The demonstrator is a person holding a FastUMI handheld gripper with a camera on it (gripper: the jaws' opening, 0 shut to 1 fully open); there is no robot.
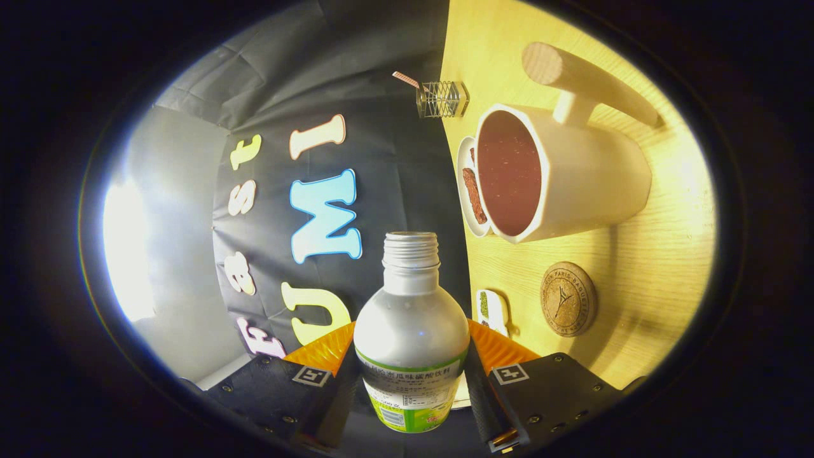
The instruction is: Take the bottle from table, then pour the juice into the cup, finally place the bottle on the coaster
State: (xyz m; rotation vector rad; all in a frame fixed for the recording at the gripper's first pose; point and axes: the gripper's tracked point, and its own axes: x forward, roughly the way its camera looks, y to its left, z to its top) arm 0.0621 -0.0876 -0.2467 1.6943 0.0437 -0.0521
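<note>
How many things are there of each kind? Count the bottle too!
Bottles: 1, the open bottle squeezed between the jaws of the gripper
Cups: 1, the big cup with a wooden handle
Coasters: 1, the round cork coaster
Small dishes: 2, the white plate behind the cup and the little dish by the coaster
Wire holders: 1, the wire holder
Total: 6

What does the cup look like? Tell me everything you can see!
The cup is a pale, smooth mug with faceted sides and a straight wooden handle sticking out sideways. Inside it looks dark reddish-brown. It stands on the light wooden table, beyond the bottle the jaws hold, beside a small white dish, with a cork coaster nearby.
</note>
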